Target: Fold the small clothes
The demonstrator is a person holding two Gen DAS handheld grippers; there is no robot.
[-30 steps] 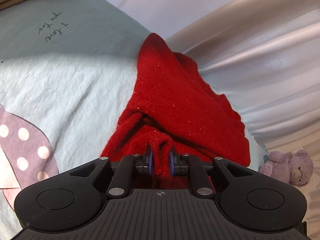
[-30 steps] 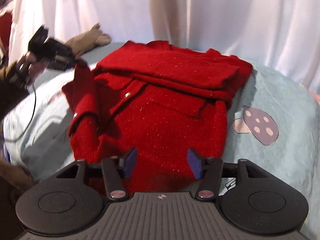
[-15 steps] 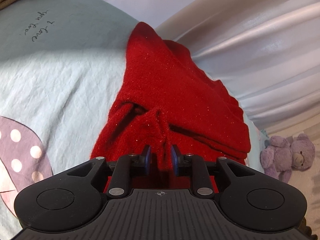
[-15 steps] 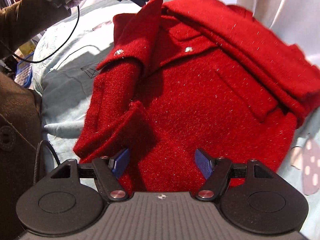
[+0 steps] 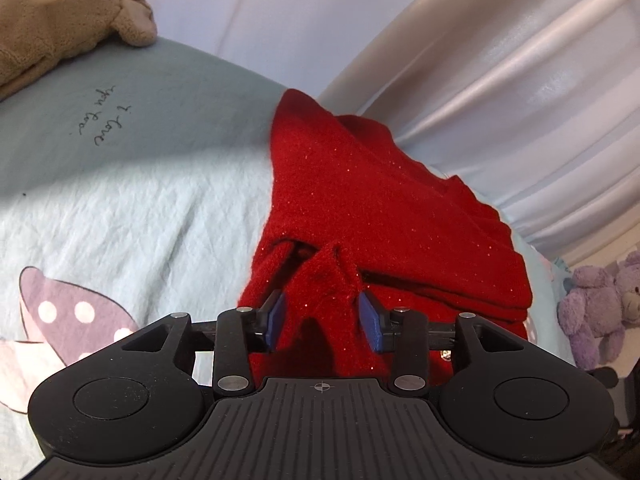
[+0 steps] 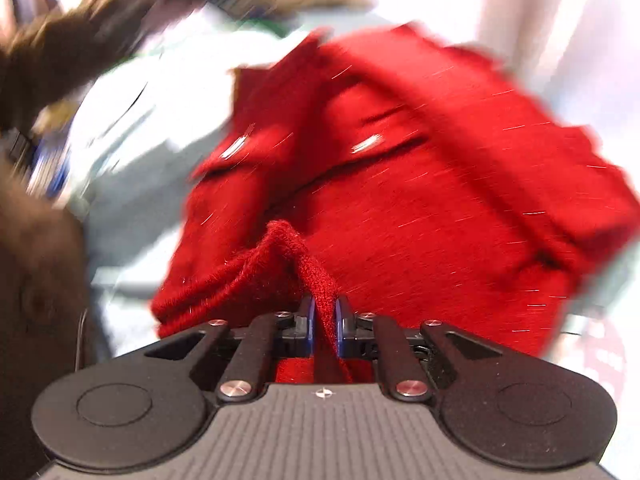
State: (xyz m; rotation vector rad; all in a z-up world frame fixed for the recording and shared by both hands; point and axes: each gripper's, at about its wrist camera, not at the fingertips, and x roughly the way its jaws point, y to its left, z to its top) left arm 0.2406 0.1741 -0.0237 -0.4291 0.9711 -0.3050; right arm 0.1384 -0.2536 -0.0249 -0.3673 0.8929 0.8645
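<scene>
One red sweater (image 5: 360,200), two hand-held grippers: right (image 6: 324,322) pinching its hem, left (image 5: 322,322) spread, just opening.

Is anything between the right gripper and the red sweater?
Nothing. The right gripper has just closed on a fold of the red sweater; its pads press the knit directly.
</scene>
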